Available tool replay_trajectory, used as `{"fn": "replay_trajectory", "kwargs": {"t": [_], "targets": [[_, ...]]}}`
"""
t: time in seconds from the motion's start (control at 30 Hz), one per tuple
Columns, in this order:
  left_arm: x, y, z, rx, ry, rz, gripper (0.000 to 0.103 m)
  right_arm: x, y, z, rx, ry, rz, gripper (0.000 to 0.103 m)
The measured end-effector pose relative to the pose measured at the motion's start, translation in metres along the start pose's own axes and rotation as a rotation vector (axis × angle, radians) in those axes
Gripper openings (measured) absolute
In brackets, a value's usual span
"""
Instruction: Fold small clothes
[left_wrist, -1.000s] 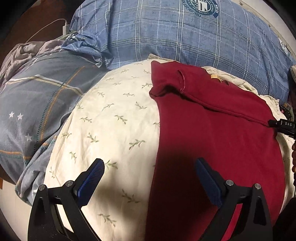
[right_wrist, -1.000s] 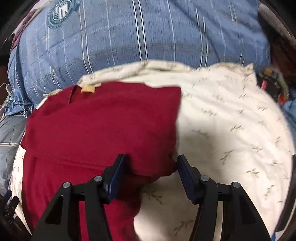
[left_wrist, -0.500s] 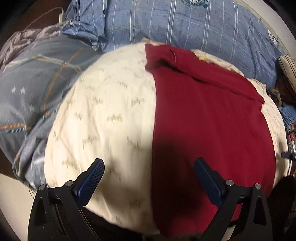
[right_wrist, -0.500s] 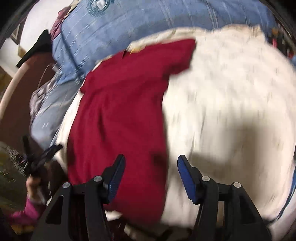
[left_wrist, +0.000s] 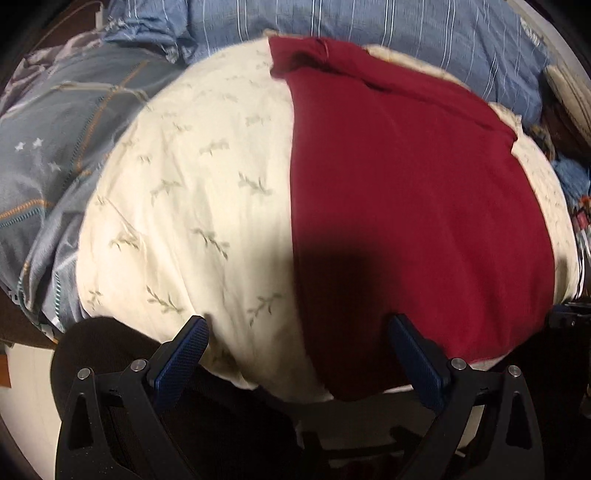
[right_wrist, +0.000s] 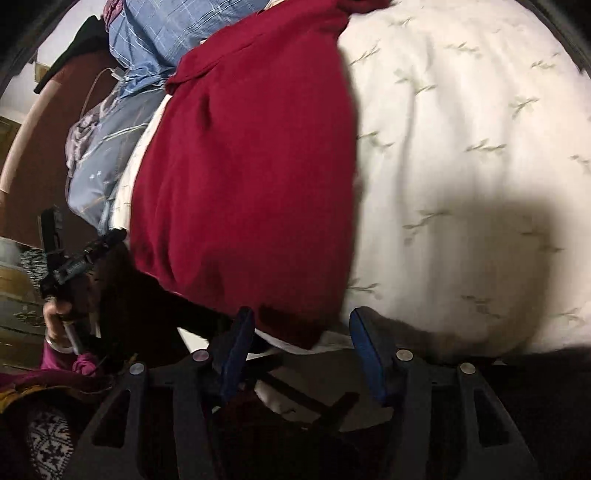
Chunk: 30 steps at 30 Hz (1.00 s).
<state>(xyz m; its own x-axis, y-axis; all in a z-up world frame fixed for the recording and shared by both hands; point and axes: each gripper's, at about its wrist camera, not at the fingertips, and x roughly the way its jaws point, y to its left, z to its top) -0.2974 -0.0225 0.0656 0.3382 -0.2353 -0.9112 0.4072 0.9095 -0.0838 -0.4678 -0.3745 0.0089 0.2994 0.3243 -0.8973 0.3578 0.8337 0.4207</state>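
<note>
A dark red shirt (left_wrist: 413, 206) lies flat on a cream leaf-print cover (left_wrist: 192, 206), with its sleeves folded in and its collar end at the far side. My left gripper (left_wrist: 295, 350) is open and empty, hovering at the near edge of the cover by the shirt's hem. In the right wrist view the red shirt (right_wrist: 251, 166) runs up the left half of the cream cover (right_wrist: 461, 147). My right gripper (right_wrist: 301, 339) is open and empty, just in front of the shirt's near right hem corner. The left gripper (right_wrist: 70, 258) shows at the far left, held by a hand.
A blue plaid pillow (left_wrist: 369, 22) lies behind the shirt. A grey-blue quilt with stars (left_wrist: 55, 147) is bunched at the left. Small clutter (left_wrist: 569, 184) sits at the far right edge. The bed's near edge drops off under both grippers.
Both grippers have pulled back from the shirt's top toward its hem at the near edge. The right gripper has let go of the folded sleeve and swung to the hem's right side.
</note>
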Motion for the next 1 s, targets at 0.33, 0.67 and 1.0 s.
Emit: {"fn": "replay_trajectory", "kwargs": {"t": [0.33, 0.67, 1.0], "targets": [[0.008, 0.014, 0.001, -0.111, 0.045, -0.1, 0.084, 0.006, 0.012, -0.002, -0.013, 0.016, 0.003, 0.054], [-0.017, 0.006, 0.0, -0.045, 0.008, -0.156, 0.065, 0.01, 0.014, 0.0, -0.018, 0.039, 0.001, 0.054], [0.013, 0.008, 0.001, -0.089, 0.106, -0.211, 0.056, 0.01, 0.013, -0.001, -0.01, 0.025, 0.013, 0.054]]}}
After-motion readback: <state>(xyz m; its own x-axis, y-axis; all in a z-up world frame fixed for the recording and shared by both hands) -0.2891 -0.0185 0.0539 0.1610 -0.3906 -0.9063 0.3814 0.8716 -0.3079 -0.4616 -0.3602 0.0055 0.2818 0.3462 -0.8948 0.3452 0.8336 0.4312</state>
